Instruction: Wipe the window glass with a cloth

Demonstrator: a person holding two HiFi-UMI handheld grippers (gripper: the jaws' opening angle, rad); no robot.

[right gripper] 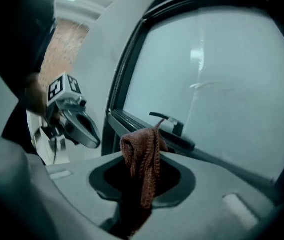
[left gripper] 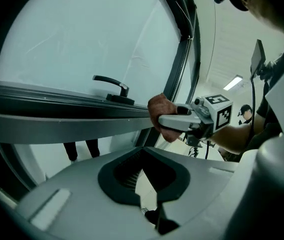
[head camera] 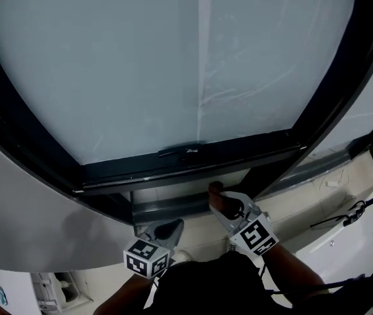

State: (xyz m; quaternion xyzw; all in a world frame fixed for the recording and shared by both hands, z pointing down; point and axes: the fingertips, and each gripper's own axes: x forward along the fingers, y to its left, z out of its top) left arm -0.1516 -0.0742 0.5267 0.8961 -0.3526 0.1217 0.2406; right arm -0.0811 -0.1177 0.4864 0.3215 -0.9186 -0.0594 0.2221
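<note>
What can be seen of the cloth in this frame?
The cloth is reddish-brown with a ribbed, knitted look. It is bunched and folded lengthwise, clamped between the jaws of the right gripper, with its free end standing up past them. It sits just below the window's lower frame, away from the glass; contact with the frame cannot be told.

We've got the window glass (head camera: pixel 140 64) up top, its handle (head camera: pixel 181 151) on the dark frame (head camera: pixel 239 155). Our right gripper (head camera: pixel 229 205) carries the reddish cloth (head camera: pixel 216 189) just under that frame, with the left gripper (head camera: pixel 167 231) beside it, lower.
</note>
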